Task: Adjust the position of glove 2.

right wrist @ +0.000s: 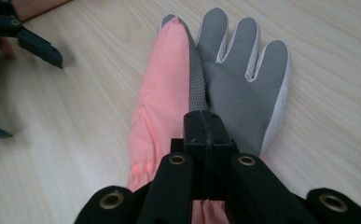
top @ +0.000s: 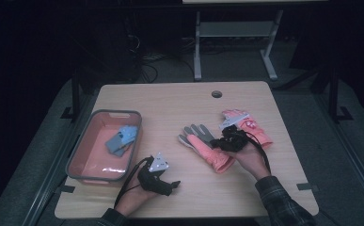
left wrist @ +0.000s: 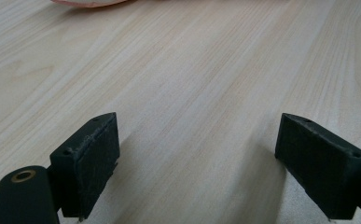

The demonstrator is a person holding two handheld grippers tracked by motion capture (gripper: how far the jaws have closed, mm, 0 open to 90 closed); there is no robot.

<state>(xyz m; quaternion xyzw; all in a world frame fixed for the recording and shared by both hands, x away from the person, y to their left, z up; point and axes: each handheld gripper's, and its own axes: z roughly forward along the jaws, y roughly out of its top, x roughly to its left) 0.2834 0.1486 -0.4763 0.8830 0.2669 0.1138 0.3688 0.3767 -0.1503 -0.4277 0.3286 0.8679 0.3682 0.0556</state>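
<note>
While the right gripper [right wrist: 205,140] is being held low over the table [top: 179,101] with its jaws clenched on the pink and grey glove [right wrist: 225,79], the left gripper [left wrist: 199,158] is being rested near the front edge, jaws released and apart with nothing between them. Two gloves are being counted on the pale wood: the gripped one and a second pink glove [top: 255,128] just beyond. One grey-rimmed bin [top: 83,160] with a blue item is being kept at the left, and dark floor is lying around.

Tongs [right wrist: 207,140] clamped on glove [right wrist: 234,88]
</note>
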